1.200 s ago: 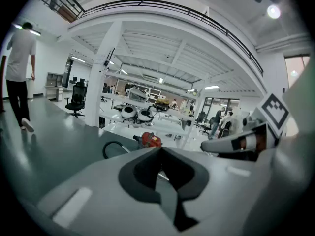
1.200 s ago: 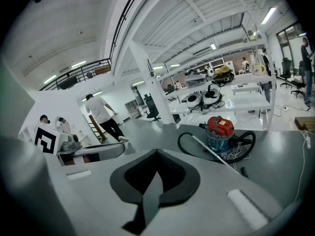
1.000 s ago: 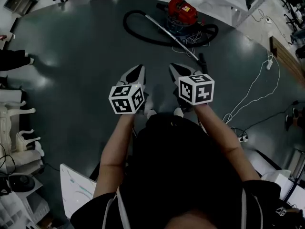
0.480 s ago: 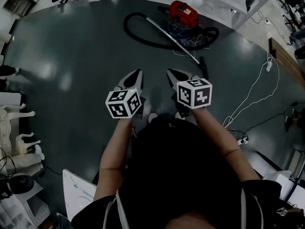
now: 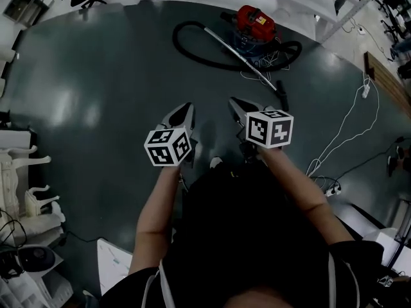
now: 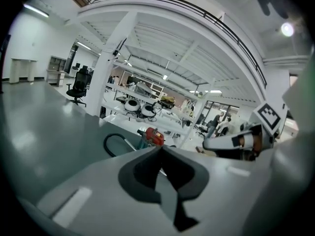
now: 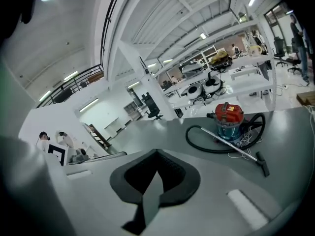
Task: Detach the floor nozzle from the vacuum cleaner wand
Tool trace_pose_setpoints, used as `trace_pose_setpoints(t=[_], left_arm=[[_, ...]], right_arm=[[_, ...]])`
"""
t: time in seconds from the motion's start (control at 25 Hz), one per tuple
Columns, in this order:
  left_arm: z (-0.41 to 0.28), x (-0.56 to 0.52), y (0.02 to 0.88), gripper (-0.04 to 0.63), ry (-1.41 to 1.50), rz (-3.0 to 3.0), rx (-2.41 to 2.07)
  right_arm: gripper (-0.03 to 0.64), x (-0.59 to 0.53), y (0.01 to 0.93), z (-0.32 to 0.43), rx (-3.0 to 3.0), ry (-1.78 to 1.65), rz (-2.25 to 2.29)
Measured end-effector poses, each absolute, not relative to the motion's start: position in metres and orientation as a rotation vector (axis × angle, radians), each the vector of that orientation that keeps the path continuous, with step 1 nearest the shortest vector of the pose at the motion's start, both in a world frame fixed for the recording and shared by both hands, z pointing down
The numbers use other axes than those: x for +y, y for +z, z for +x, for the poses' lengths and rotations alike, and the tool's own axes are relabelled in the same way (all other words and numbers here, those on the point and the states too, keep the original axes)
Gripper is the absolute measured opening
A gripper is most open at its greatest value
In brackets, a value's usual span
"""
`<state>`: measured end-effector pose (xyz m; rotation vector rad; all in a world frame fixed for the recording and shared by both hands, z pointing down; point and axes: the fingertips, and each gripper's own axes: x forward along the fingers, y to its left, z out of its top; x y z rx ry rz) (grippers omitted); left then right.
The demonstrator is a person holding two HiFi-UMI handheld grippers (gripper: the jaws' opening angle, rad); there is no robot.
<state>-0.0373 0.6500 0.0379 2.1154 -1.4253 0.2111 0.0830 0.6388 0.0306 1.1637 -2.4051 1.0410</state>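
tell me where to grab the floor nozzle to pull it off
Probably the floor nozzle just past its joint with the wand, from above, jaws across its width: it lies low on the floor, slim, in line with the wand.

- The dark grey floor (image 5: pixel 96 95) is glossy and shows pale patches of reflected light.
- A red vacuum cleaner (image 5: pixel 255 23) stands at its far side, with its black hose (image 5: pixel 175 38) lying in a loop beside it.
- The metal wand (image 5: pixel 241 58) lies slanted on the floor and ends in the black floor nozzle (image 5: pixel 282 99).
- A white cable (image 5: pixel 347 124) trails across the right side.
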Motion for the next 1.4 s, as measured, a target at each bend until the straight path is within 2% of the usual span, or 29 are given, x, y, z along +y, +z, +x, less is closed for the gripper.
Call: trace_pose_setpoints(t=[0.64, 1.4], left_arm=[[-0.084, 0.612, 0.060, 0.009, 0.248, 2.076, -1.418], [-0.124, 0.452, 0.056, 0.009, 0.218, 1.963, -1.530]], right_arm=[[-0.003, 0.581, 0.053, 0.040, -2.370, 1.114, 1.157], [-0.003, 0.433, 0.070, -0.006, -2.361, 1.114, 0.968]])
